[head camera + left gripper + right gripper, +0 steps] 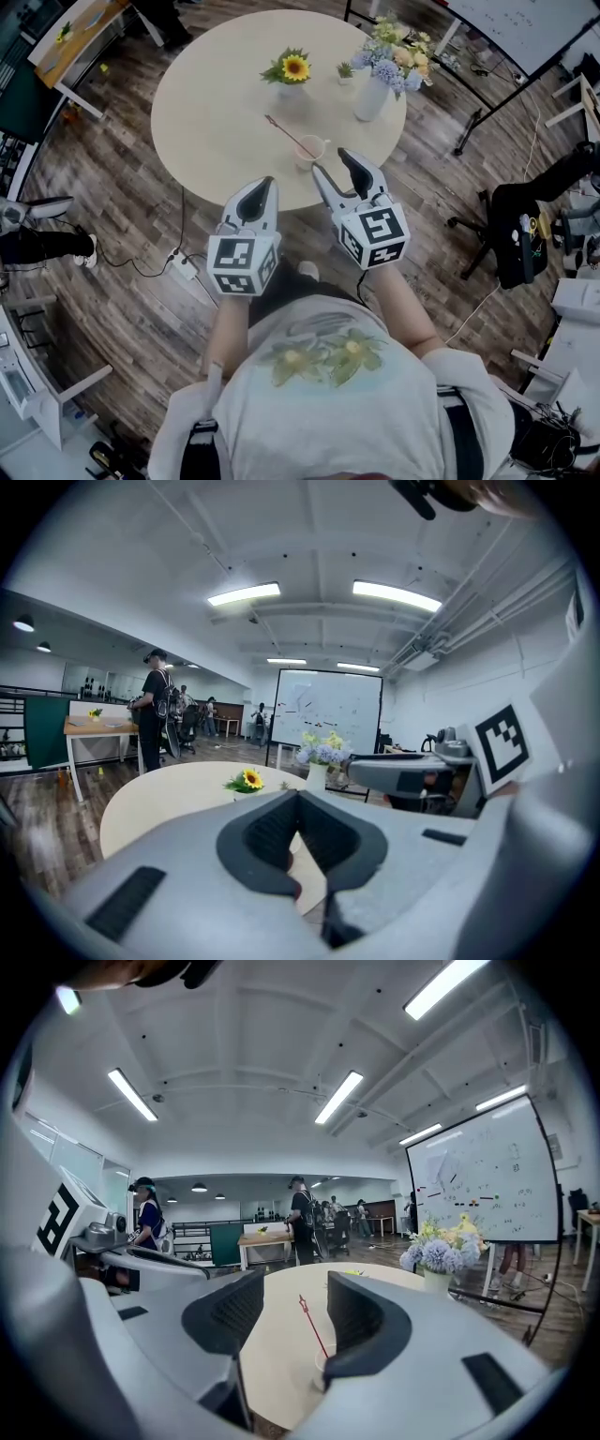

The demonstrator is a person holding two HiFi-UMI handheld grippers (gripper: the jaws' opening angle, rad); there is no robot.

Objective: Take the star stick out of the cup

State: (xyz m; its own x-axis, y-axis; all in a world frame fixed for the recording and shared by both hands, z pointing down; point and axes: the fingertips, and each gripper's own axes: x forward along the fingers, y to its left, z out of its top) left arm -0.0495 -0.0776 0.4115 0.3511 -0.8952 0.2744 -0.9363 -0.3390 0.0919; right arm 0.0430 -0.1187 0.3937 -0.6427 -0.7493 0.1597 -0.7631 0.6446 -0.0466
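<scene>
Since the star stick [286,134] sits in the cup [309,150] with nothing touching it, I'd call this the approach step; no grasp made yet.

Positions, all relative to the cup:
- The stick's foot is inside the cup. Its shaft leans out to the far left, with the star end over bare table [206,112].
- The right tool [339,176] is just on the near side and a bit right. Its jaws are spread and empty. The right gripper view has stick and cup framed between them but farther off, no contact.
- The left tool [261,195] is on the near side and to the left, over the table edge. Its jaws meet at the tips with nothing between them.
- The sunflower vase [292,73], small potted plant [345,70] and bouquet vase [377,89] stand beyond the cup, well apart from it.

Next move, my read: advance the right tool past the cup rim, line the open jaws across the thin shaft above the rim, close, then pull along the lean. The cup looks light, so it may tip or drag. The left tool could steady it but would have to open first.

Count: 1 cup, 1 star stick, 2 tools, 1 round table, 2 vases, 1 potted plant.
</scene>
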